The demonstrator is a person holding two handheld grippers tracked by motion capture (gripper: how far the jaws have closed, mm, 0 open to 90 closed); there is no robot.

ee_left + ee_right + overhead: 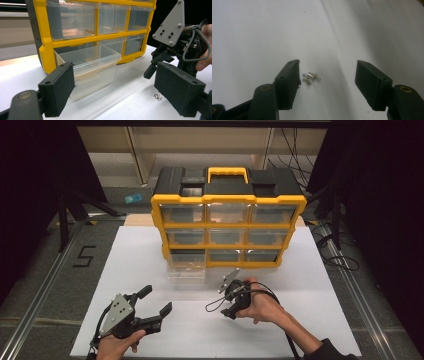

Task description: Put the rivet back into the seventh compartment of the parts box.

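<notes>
A yellow and black organizer (227,198) with clear drawers stands at the back of the white table (150,245). Its bottom-left drawer (186,269) is pulled out; in the left gripper view the drawer (92,67) looks empty. Two or three small silver screws (310,77) lie on the table between the jaws of my right gripper (327,67), nearer the left jaw. That gripper (227,309) is open and tilted down at the table. My left gripper (156,300) is open at the front left with nothing in it, facing the drawer. It also sees the screws (157,96).
The other drawers (227,212) of the organizer are closed. A black cable (270,292) loops from the right gripper across the table. A metal rail (40,285) runs along the table's left side, and a blue item (133,198) lies on the floor behind.
</notes>
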